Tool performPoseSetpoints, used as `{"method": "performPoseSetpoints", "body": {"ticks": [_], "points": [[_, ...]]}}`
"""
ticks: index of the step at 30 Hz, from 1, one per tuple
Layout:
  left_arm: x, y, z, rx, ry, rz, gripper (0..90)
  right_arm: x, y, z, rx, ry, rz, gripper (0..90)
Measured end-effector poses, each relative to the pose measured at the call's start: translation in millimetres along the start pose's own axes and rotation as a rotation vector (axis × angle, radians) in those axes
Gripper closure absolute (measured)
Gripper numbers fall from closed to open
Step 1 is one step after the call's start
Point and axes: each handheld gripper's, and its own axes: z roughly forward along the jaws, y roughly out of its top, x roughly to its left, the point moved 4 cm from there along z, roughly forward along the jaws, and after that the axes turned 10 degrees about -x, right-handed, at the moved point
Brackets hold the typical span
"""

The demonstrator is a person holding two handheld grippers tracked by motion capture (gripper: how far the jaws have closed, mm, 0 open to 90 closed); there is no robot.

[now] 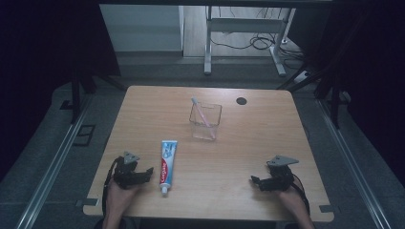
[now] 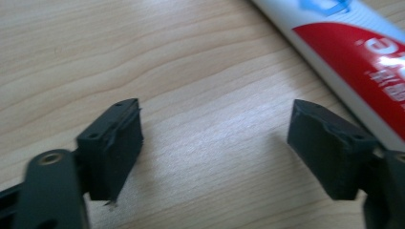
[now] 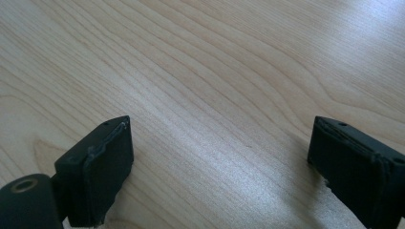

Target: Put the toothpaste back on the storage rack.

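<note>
A red, white and blue toothpaste tube lies flat on the light wooden table, just beside the left gripper. Both the left and right gripper have jaws spread, holding nothing.

**Both of your grippers rest low at the near edge, jaws apart.**

Your left gripper sits in your left hand, its grey three-cornered plate on top and its jaws pointing across toward your right side. In the left gripper view its two black pads stand wide apart with nothing between them. Your right gripper is held in your right hand, its own plate uppermost, its jaws pointing back toward your left gripper, so the two tools face one another, well apart. In the right gripper view its pads are likewise spread wide and empty. Both forearms enter from below, cables trailing beside the wrists.
</note>
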Motion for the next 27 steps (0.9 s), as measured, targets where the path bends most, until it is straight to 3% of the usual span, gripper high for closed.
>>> {"method": "performPoseSetpoints", "body": {"ticks": [5, 10, 15, 18, 21, 24, 27], "points": [[-2.8, 6.0, -7.3, -0.035, -0.037, -0.003, 39.6, 0.0, 0.0, -0.3, -0.002, -0.005, 0.007, 9.2], [-5.0, 9.1, -8.3, -0.023, -0.06, 0.011, 63.3, -0.3, 0.0, -0.5, -0.003, -0.008, 0.01, 9.7], [-11.4, 14.1, -11.3, -0.026, -0.092, 0.013, 78.7, -0.7, 0.1, -0.6, -0.006, -0.012, 0.01, 10.5], [-15.9, 19.3, -13.2, -0.038, -0.115, 0.023, 84.3, -0.9, 0.1, -0.6, -0.007, -0.014, 0.009, 10.8], [-22.9, 24.6, -13.7, -0.041, -0.141, -0.004, 89.2, -1.0, 0.1, -0.6, -0.007, -0.015, 0.01, 10.9], [-32.3, 29.2, -12.6, -0.033, -0.139, -0.031, 89.6, -1.2, 0.1, -0.7, -0.008, -0.016, 0.01, 11.2], [-42.2, 30.9, -12.4, -0.028, -0.183, -0.017, 89.4, -1.2, 0.1, -0.7, -0.008, -0.017, 0.01, 11.4]]}}
